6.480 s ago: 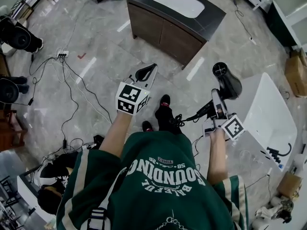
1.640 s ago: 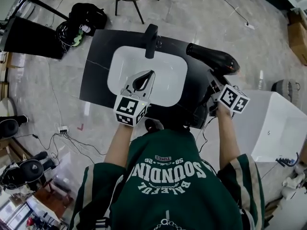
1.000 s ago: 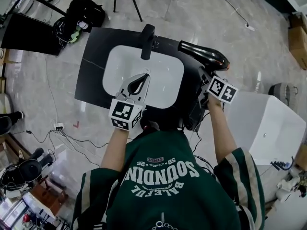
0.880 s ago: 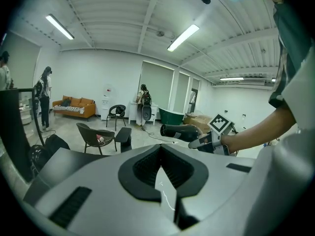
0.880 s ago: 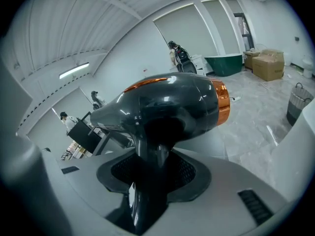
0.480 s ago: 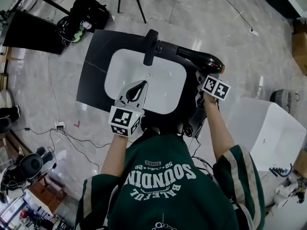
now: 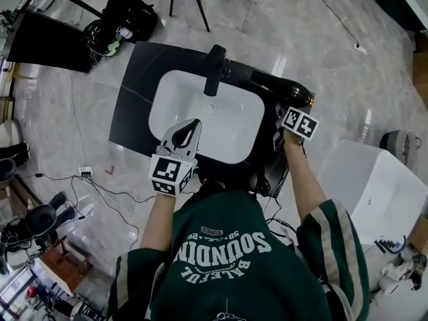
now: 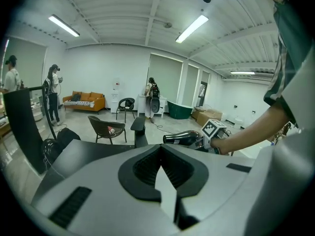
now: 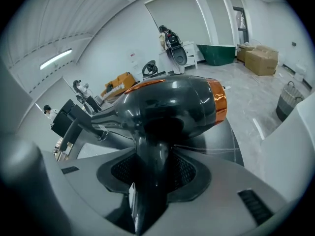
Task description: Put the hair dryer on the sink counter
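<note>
Fingers of the right gripper (image 7: 282, 114) clamp the hair dryer (image 7: 279, 85) by its handle. Its barrel runs sideways over the tabletop (image 7: 134, 95), narrow end toward the faucet (image 7: 215, 69). The left gripper (image 7: 189, 127) has its fingers closed, empty.

Left of the basin (image 7: 224, 122) the black counter (image 7: 134, 92) lies bare and wide, free for a pass. Behind the basin the faucet (image 7: 215, 69) stands upright, its spout overhanging the bowl. Right of the basin, the hair dryer (image 7: 284, 87) takes up the narrow counter strip.

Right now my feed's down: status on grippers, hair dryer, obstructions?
Right gripper shut on hair dryer. Left gripper shut, empty, over basin. Dryer above counter, right end; faucet near nozzle.
</note>
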A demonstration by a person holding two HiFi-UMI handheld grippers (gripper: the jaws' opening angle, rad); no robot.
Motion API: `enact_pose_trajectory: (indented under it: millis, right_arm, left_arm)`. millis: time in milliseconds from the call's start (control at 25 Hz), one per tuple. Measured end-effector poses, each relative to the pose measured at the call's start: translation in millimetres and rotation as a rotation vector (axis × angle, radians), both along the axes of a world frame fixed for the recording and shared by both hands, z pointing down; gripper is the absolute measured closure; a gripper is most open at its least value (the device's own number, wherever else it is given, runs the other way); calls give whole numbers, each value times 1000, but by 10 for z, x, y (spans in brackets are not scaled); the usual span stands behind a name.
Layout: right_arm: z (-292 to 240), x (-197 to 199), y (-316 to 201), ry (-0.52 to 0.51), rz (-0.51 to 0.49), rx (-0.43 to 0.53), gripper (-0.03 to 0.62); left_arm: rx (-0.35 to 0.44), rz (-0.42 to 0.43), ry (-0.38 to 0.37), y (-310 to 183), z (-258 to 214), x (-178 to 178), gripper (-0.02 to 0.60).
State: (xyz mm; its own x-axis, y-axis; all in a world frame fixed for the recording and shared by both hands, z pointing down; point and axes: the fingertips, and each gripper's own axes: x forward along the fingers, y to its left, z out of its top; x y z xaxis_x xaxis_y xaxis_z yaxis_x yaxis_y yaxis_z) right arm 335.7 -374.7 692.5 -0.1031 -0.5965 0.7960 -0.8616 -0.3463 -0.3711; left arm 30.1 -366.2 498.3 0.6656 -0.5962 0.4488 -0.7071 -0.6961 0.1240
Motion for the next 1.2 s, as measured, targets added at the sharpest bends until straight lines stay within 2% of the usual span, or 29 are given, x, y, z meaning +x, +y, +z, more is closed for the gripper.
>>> enact_pose_trajectory:
  millis: [1200]
  right_arm:
    - [263, -111, -77, 45, -13, -59, 405]
  left_arm:
    - [-37, -52, -19, 148, 146, -187, 571]
